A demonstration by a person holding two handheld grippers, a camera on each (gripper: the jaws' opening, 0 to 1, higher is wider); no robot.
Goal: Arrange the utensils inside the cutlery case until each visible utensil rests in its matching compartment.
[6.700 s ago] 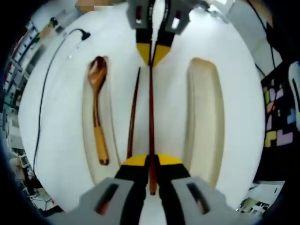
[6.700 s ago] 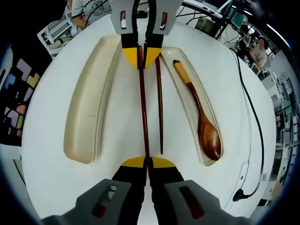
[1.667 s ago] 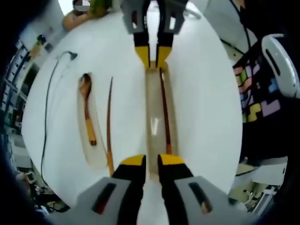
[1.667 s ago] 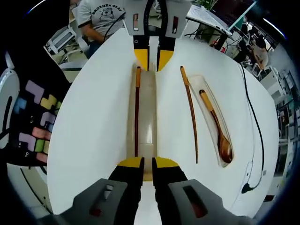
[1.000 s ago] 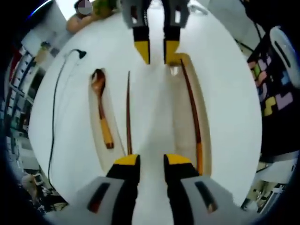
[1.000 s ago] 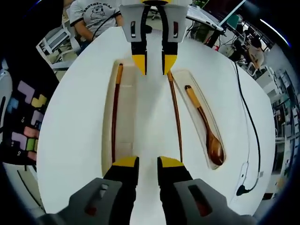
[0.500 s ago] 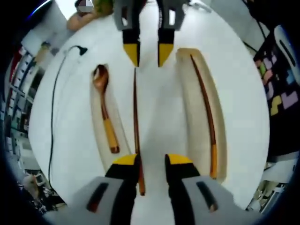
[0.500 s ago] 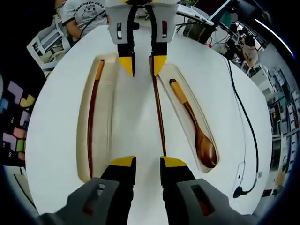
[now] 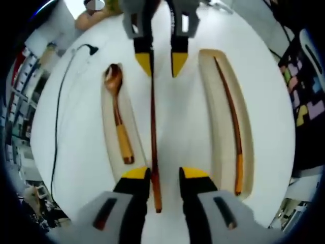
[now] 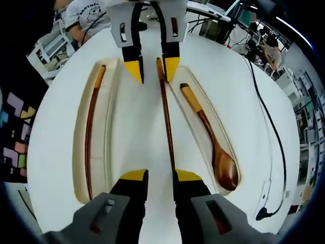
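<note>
- Wooden spoon (image 9: 118, 117) lies in its own tray (image 9: 109, 147).
- One chopstick (image 9: 231, 119) rests in the long tray (image 9: 210, 117).
- Second chopstick (image 9: 154, 137) lies on the table (image 9: 76, 127) between trays.
- Left gripper (image 9: 161, 175) and right gripper (image 10: 154, 178) released, each straddling this chopstick's ends.

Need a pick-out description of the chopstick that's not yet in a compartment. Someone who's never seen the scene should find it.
Start at the round white table and find the two long cream compartments: one holds a wooden spoon, the other a chopstick. The loose chopstick lies on bare table between them, running lengthwise between both grippers' open fingers. It alone sits outside a compartment.
</note>
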